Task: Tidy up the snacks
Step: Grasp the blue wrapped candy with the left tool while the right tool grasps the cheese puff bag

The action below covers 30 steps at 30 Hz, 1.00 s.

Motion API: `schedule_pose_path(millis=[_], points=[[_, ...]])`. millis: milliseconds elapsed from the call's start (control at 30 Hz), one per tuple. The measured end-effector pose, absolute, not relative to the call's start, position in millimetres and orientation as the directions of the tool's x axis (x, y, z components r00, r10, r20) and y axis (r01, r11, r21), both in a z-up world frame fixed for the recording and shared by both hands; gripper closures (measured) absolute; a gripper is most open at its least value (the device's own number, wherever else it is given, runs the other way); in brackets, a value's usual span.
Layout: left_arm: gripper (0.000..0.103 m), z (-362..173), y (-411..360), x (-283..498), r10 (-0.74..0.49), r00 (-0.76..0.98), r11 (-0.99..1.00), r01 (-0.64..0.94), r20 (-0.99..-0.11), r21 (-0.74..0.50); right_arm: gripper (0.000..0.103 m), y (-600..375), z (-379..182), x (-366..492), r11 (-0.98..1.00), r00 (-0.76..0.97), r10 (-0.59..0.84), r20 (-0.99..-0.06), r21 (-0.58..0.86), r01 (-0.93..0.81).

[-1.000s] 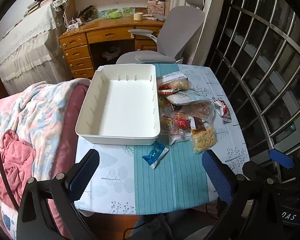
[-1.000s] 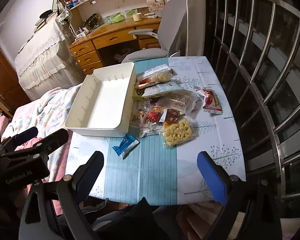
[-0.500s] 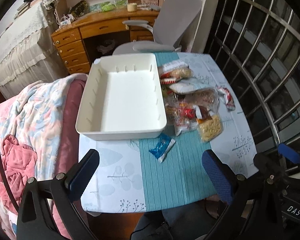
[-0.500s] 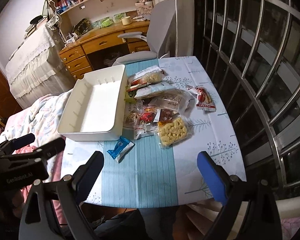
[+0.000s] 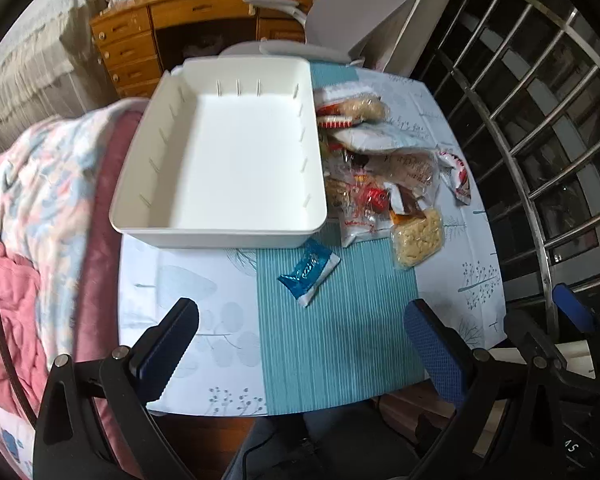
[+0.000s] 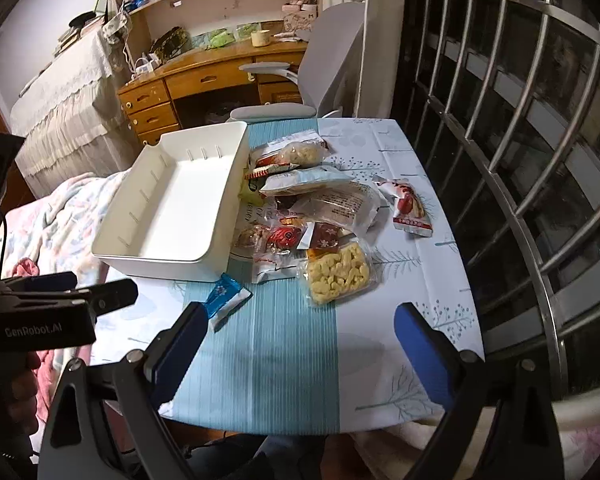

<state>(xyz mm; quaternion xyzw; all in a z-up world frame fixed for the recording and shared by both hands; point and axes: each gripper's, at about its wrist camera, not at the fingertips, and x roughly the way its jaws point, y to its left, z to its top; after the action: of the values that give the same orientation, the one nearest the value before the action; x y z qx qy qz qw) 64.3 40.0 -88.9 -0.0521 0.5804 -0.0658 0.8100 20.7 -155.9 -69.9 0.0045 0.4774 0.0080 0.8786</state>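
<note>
An empty white bin (image 5: 236,160) (image 6: 172,208) sits on the table's left half. A heap of snack packets (image 5: 376,164) (image 6: 308,204) lies to its right, with a yellow puff bag (image 5: 418,236) (image 6: 338,274) at the near end and a red-white packet (image 6: 408,208) apart on the right. A blue packet (image 5: 309,272) (image 6: 226,300) lies alone in front of the bin. My left gripper (image 5: 300,344) is open and empty above the table's near edge. My right gripper (image 6: 296,340) is open and empty, just right of the blue packet.
The small table (image 6: 400,360) has a teal and white cloth. A bed with a pink blanket (image 5: 32,200) lies left. A grey office chair (image 6: 332,56) and wooden desk (image 6: 204,76) stand behind. A metal window grille (image 6: 540,140) runs along the right.
Both grippers have moved forward and lower toward the table; the bin and snacks look larger. Nothing on the table has moved.
</note>
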Motion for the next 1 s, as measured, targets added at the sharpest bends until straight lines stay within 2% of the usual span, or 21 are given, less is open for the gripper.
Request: schedule_pose_path(millis=[467,1000], points=[[0.001,-165.9,43.0,103.5,-0.194,0.226,0.943,-0.226,-0.955,-0.245,0.008,-176.9,-136.3,81.2,0.986,0.496,0.083,-0.864,-0.002,-0.168],[0.001,-257.4,15.7,135.4,-0.136,0.024,0.9,-0.416,-0.99,-0.133,0.008,-205.1,-219.9,134.7,0.954,0.338,0.116,-0.934,0.011,-0.299]])
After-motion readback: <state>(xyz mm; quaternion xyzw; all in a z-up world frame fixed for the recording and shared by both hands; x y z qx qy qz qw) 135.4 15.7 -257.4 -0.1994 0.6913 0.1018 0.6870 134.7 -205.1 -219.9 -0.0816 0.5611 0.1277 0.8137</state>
